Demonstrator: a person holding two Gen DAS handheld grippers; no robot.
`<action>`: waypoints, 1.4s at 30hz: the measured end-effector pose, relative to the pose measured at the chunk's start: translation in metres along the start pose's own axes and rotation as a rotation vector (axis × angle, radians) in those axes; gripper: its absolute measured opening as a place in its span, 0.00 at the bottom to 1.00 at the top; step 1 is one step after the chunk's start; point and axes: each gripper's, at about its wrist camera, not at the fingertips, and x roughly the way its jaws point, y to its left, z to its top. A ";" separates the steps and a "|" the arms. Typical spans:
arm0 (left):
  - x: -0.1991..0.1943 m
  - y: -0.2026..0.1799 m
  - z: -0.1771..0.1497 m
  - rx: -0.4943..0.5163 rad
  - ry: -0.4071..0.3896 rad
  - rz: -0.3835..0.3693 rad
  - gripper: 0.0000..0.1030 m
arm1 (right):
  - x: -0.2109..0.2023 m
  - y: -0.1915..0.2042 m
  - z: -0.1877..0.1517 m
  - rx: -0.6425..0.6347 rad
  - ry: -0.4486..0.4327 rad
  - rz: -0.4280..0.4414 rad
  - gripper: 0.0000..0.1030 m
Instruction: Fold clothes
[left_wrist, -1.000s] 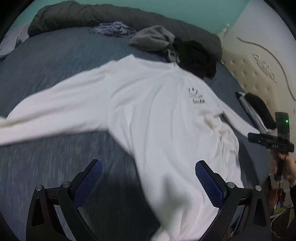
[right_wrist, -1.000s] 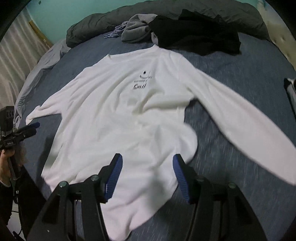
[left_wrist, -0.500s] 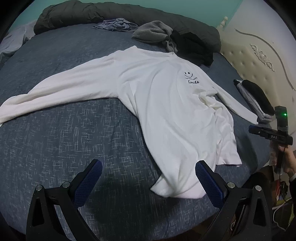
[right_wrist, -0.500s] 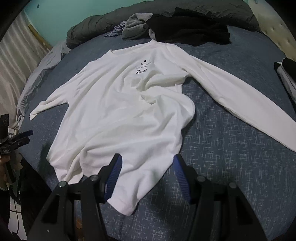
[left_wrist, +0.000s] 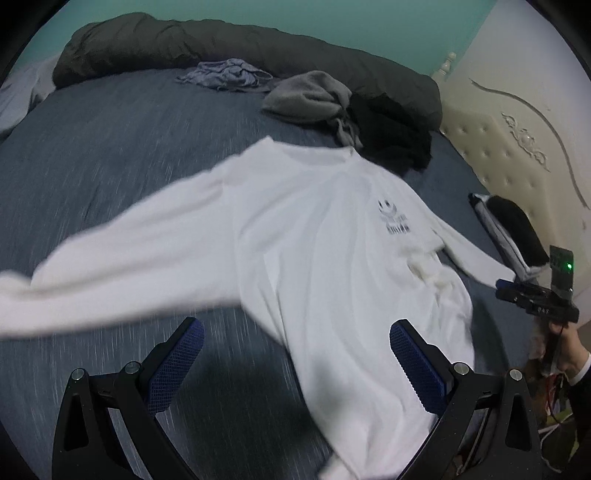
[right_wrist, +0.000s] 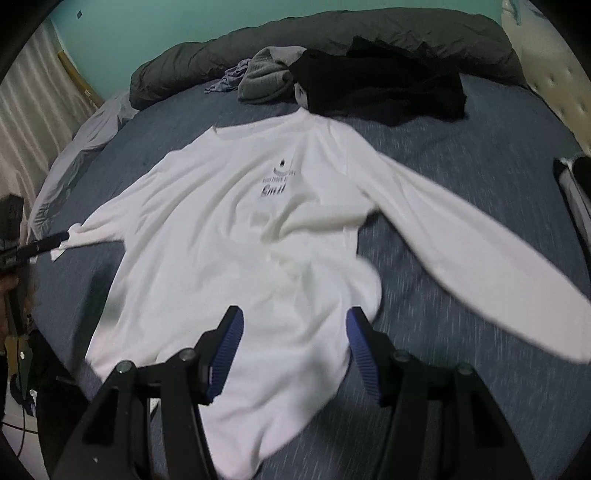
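Left gripper (left_wrist: 295, 363): jaws spread wide, empty, held above the hem of the white long-sleeved shirt (left_wrist: 314, 251). Right gripper (right_wrist: 293, 352): jaws apart, empty, also over the hem. Shirt lies front-up on the blue bedspread (right_wrist: 461, 162), sleeves out to both sides, collar touching the black garment (right_wrist: 380, 92) beside a grey garment (right_wrist: 264, 75).

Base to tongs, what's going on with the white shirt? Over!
Left tongs open, empty. Right tongs open, empty, above the hem. White shirt spread front-up on the bed, sleeves out, unfolded. Black clothes pile at its collar.
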 end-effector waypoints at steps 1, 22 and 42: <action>0.009 0.003 0.011 0.005 0.002 0.004 1.00 | 0.006 -0.002 0.009 -0.005 -0.001 -0.002 0.57; 0.194 0.045 0.184 0.034 0.077 0.026 0.69 | 0.152 -0.024 0.192 -0.058 -0.017 -0.055 0.58; 0.250 0.051 0.204 0.126 0.117 -0.051 0.11 | 0.237 -0.035 0.268 -0.061 0.003 -0.060 0.58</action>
